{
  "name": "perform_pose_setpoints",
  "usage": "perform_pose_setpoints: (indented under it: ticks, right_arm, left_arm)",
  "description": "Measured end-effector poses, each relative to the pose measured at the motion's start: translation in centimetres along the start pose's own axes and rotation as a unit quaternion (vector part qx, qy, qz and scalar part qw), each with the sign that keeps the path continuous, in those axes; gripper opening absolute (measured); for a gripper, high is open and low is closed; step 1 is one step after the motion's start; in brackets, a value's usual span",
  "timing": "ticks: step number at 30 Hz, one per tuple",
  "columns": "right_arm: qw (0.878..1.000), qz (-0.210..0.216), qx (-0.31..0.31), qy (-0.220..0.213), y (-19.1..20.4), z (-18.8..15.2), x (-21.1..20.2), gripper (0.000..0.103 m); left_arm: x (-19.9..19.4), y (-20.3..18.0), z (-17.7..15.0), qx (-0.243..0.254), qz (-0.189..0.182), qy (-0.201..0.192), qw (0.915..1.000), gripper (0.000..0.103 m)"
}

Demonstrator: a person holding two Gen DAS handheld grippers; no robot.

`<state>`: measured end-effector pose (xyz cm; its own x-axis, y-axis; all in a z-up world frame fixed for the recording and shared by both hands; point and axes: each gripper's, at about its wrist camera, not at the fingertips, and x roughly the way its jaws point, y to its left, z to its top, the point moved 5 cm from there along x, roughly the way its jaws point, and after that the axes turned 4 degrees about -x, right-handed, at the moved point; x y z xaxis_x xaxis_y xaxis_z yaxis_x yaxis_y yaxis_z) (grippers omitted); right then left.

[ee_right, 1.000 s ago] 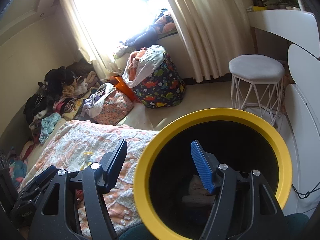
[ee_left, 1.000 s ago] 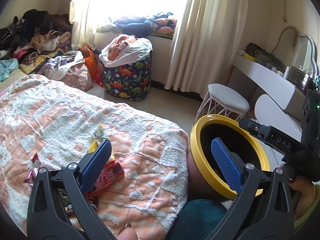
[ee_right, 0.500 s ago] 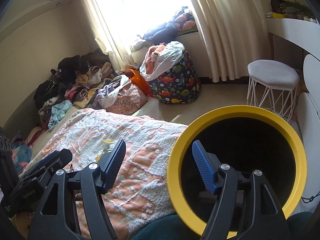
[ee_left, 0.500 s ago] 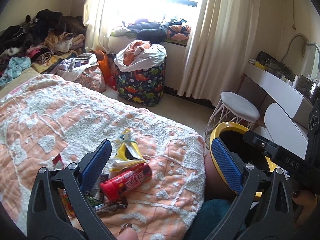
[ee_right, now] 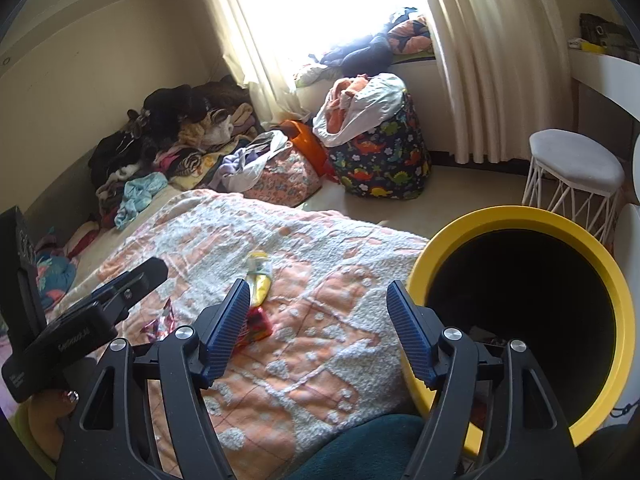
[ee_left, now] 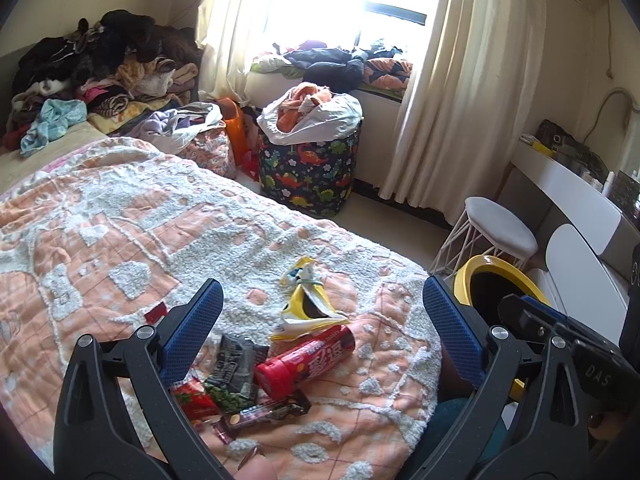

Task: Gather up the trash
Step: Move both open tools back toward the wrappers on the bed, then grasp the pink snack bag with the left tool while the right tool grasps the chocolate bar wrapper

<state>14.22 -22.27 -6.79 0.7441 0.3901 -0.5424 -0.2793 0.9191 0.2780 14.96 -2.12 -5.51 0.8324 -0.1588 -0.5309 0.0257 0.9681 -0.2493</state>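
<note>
Trash lies on the orange and white blanket [ee_left: 120, 232]: a red tube [ee_left: 306, 362], a torn yellow wrapper [ee_left: 308, 308], a dark snack packet [ee_left: 236, 364], a brown bar wrapper [ee_left: 264, 414] and a red packet [ee_left: 190, 398]. My left gripper [ee_left: 322, 336] is open and empty just above the pile. A yellow-rimmed black bin [ee_right: 524, 320] stands beside the bed at the right; it also shows in the left wrist view [ee_left: 494, 280]. My right gripper [ee_right: 318, 328] is open and empty, between the bin and the trash. The yellow wrapper [ee_right: 260, 280] and red tube [ee_right: 256, 322] lie left of it.
A dinosaur-print laundry bag [ee_left: 310, 168] stands by the window. Piled clothes [ee_left: 96, 68] cover the far left. A white stool [ee_left: 496, 232] and a white desk [ee_left: 568, 184] are at the right. A teal cushion [ee_right: 360, 448] lies at the bed's near edge.
Both grippers have swung left, away from the bin and over the bed. The trash pile has come into full view under the left gripper. Both stay open.
</note>
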Motion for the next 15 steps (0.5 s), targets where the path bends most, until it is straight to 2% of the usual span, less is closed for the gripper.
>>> perform_pose_setpoints:
  ticks: [8,15]
  right_arm:
    - [0.999,0.022,-0.024,0.018,3.1,-0.8,0.6,0.069]
    - [0.996,0.055,-0.056,0.043,7.3,-2.0,1.7,0.069]
  left_arm:
    - [-0.4,3.0,0.0,-0.020,0.021,-0.002,0.9996,0.092]
    - [-0.7,6.4,-0.4,-0.045,0.049,0.000,0.9978,0.092]
